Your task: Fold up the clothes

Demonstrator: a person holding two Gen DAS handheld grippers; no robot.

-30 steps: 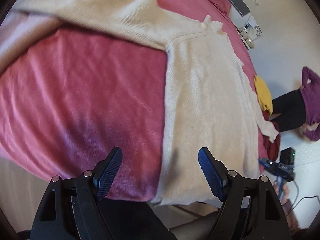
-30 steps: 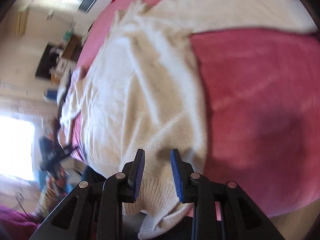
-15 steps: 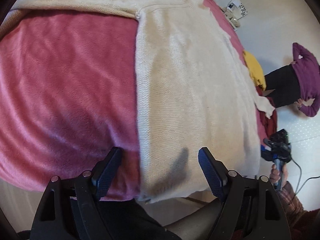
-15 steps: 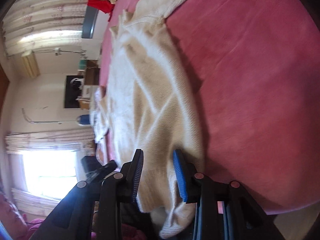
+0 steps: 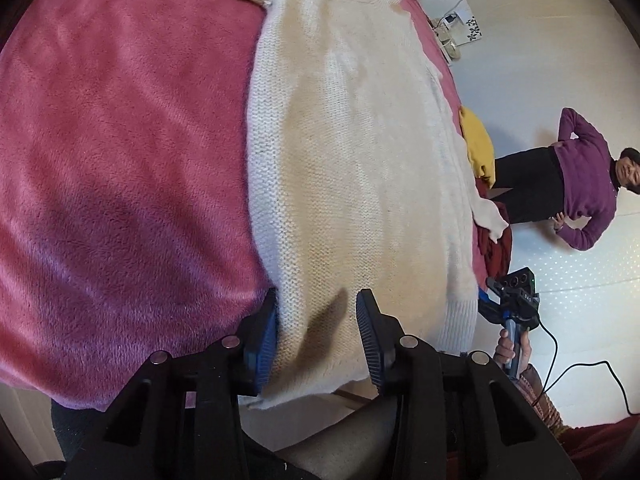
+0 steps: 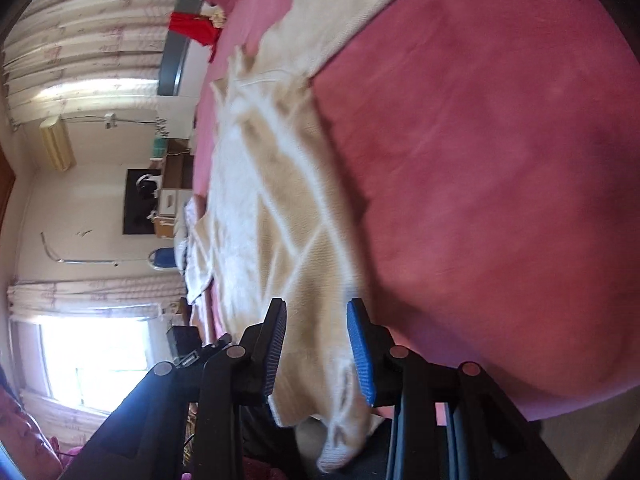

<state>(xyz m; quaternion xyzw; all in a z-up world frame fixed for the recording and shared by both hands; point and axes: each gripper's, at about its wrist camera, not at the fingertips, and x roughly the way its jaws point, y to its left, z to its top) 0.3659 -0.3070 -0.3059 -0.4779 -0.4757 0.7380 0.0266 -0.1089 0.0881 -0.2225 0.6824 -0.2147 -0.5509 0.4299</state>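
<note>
Lying flat on the pink bed (image 5: 120, 152), cream sweater (image 5: 352, 168) has its hem at both grippers. Left gripper (image 5: 316, 332) and right gripper (image 6: 316, 344) straddle that hem, jaws partly apart, not clamped. Only left view shows a bystander (image 5: 576, 184); only right shows curtains (image 6: 80, 56).

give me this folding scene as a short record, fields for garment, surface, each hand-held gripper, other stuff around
garment: cream knitted sweater, spread flat, hem at the near edge
surface: pink plush bed cover
left hand-held gripper: jaws open, straddling the sweater's hem corner
right hand-held gripper: jaws open, hem fabric between them, not clamped
other clothes: yellow garment and dark red garment at the bed's far side
bystander: person in a purple top, standing
</note>
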